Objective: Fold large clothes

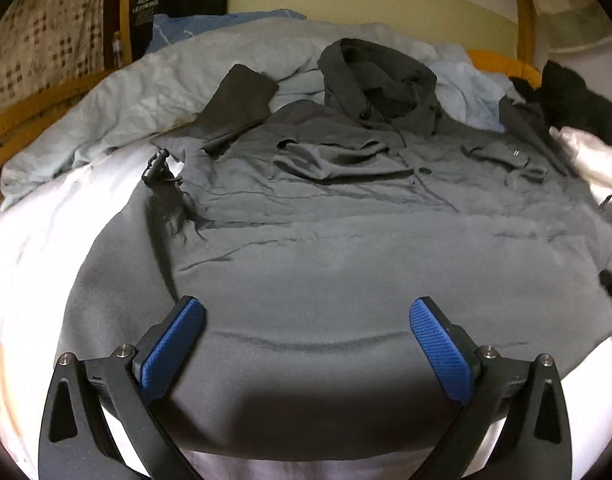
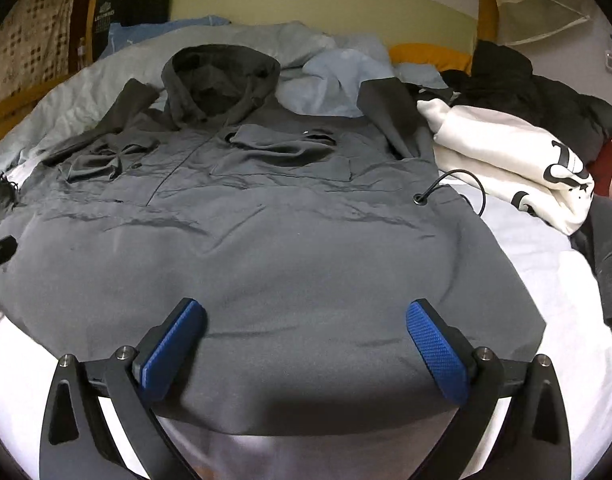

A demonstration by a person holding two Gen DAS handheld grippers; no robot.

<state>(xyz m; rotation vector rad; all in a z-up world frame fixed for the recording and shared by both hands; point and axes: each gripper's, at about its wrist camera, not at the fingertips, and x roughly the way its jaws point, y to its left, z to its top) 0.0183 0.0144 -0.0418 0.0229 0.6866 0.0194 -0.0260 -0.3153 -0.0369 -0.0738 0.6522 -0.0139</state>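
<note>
Nearest in the left wrist view, the left gripper (image 1: pixel 306 322) stands with its blue pads (image 1: pixel 173 344) spread wide and nothing between them; only the hem of the grey jacket (image 1: pixel 326 248) lies flat on the bed below and ahead of it. The right gripper (image 2: pixel 306 322) is the same: jaws fully apart, holding nothing, hanging over the jacket's lower edge. The jacket lies face up on the white sheet (image 2: pixel 546 264), hem toward both grippers, hood away from them. A black drawstring (image 2: pixel 462 188) loops out from an eyelet at the jacket's right side, and a cord toggle (image 1: pixel 157 166) sits at its left side. Further up are the two chest pockets and the hood (image 1: pixel 380 80), which rests on a rumpled pale blue duvet (image 1: pixel 125 96). Beside the jacket's right sleeve lies a folded white garment (image 2: pixel 518 164), with dark clothes (image 2: pixel 546 92) piled behind it. A yellow pillow (image 2: pixel 430 56) lies against the far wall.
</note>
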